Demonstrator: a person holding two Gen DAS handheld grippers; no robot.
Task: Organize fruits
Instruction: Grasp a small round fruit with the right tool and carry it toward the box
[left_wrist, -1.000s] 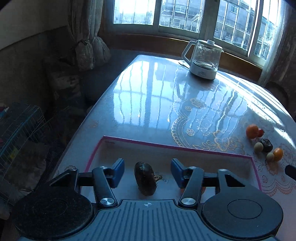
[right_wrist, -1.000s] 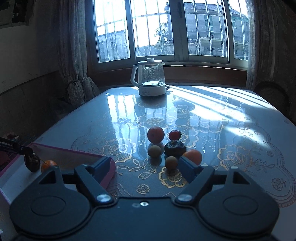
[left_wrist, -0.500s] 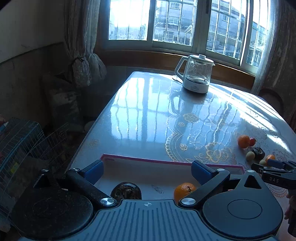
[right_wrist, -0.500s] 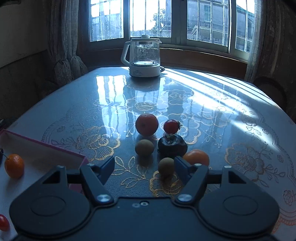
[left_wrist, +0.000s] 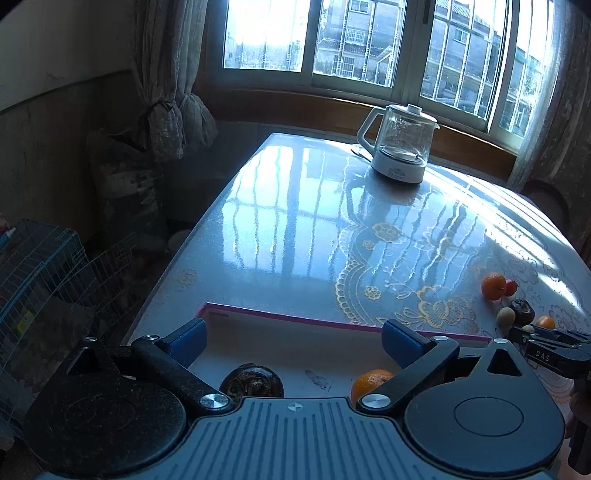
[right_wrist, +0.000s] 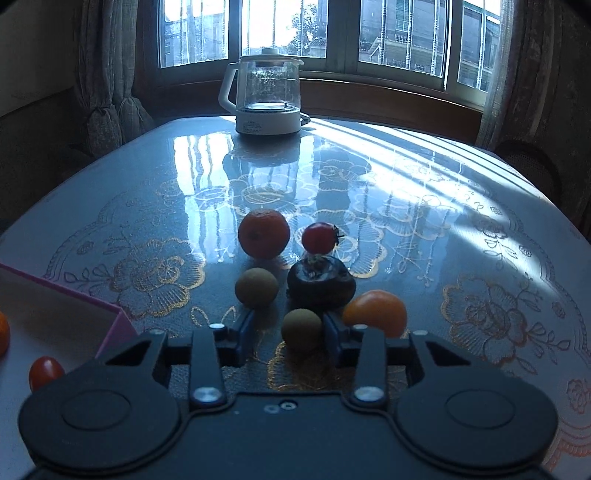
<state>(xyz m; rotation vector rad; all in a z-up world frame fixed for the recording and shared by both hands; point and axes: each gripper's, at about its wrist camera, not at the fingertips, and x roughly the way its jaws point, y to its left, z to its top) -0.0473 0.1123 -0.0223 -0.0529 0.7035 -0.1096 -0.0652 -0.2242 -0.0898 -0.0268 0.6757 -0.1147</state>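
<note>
My right gripper (right_wrist: 289, 330) is low over the table and its jaws are closing. A small tan fruit (right_wrist: 301, 328) lies between them, against the right finger, with a gap still showing on the left. Just beyond are another tan fruit (right_wrist: 256, 288), a dark fruit (right_wrist: 320, 282), a small orange (right_wrist: 375, 312), a tangerine (right_wrist: 263, 232) and a cherry tomato (right_wrist: 318, 238). My left gripper (left_wrist: 295, 338) hangs wide open over the pink-rimmed tray (left_wrist: 295, 319), holding nothing. A dark fruit (left_wrist: 251, 382) and an orange (left_wrist: 369, 380) lie in the tray below it.
A glass kettle (right_wrist: 266, 99) on a white base stands at the table's far end by the window. The tray's corner (right_wrist: 122, 321) sits left of the right gripper, with a cherry tomato (right_wrist: 44, 371) inside. Wire cages (left_wrist: 40, 269) stand on the floor beyond the table's left edge.
The right gripper moved forward and down to the fruit cluster and its jaws narrowed around the small tan fruit. The left gripper's jaws spread wider and rose away from the dark fruit.
</note>
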